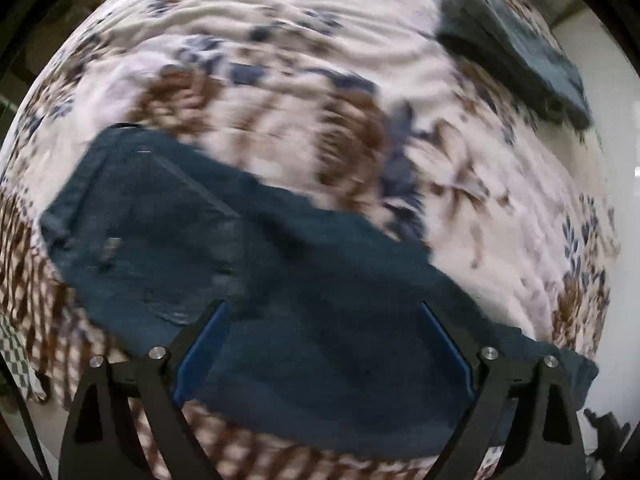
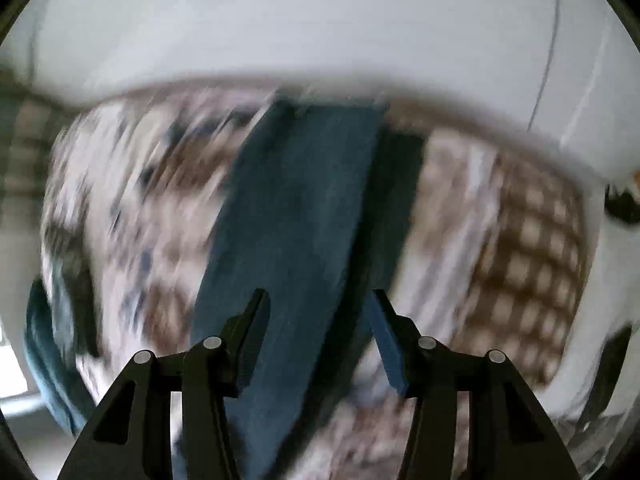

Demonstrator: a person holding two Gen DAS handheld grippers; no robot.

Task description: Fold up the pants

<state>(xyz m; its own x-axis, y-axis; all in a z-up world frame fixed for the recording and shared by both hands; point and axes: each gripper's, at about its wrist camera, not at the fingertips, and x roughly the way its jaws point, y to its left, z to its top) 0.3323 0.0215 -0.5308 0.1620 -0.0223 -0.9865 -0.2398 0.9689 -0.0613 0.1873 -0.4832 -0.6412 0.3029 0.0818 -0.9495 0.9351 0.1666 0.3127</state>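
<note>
Left wrist view: the dark blue pants [image 1: 248, 248] lie spread across the floral bedspread [image 1: 300, 40], filling the lower half of the frame, with the left tool [image 1: 324, 312] hovering over them, fingers wide apart and gripping nothing. A second dark folded garment [image 1: 516, 48] sits upper right. Right wrist view is blurry: one pant leg runs from bottom center up toward the bed's edge, the right tool [image 2: 318, 300] spread apart over it. I'd pinch both edges evenly, then fold flat. No readable labels anywhere.
</note>
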